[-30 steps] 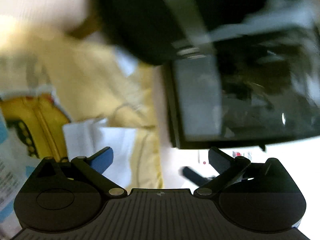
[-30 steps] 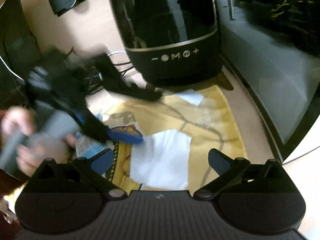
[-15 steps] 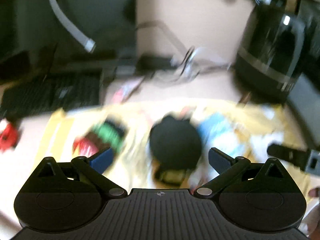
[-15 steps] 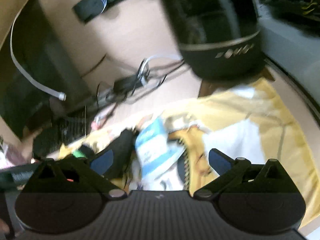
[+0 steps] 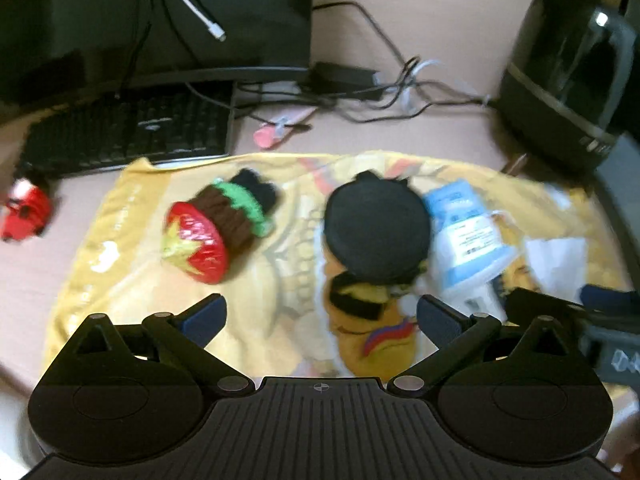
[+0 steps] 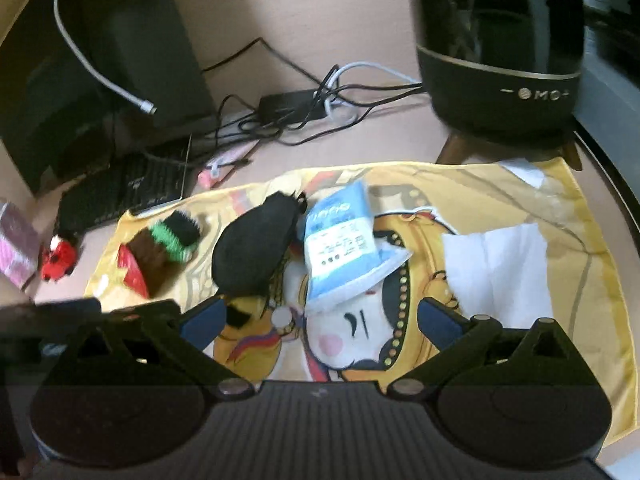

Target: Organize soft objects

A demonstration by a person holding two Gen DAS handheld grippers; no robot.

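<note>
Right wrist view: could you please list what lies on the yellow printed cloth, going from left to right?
Red, brown and green knitted soft toy → round black pouch → blue and white plastic packet → white folded tissue, all lying on the yellow printed cloth.

Left tongs [image 5: 320,314] gape empty above a yellow cloth [image 5: 120,248] carrying a strawberry toy [image 5: 218,226] and black pouch [image 5: 378,228].
</note>
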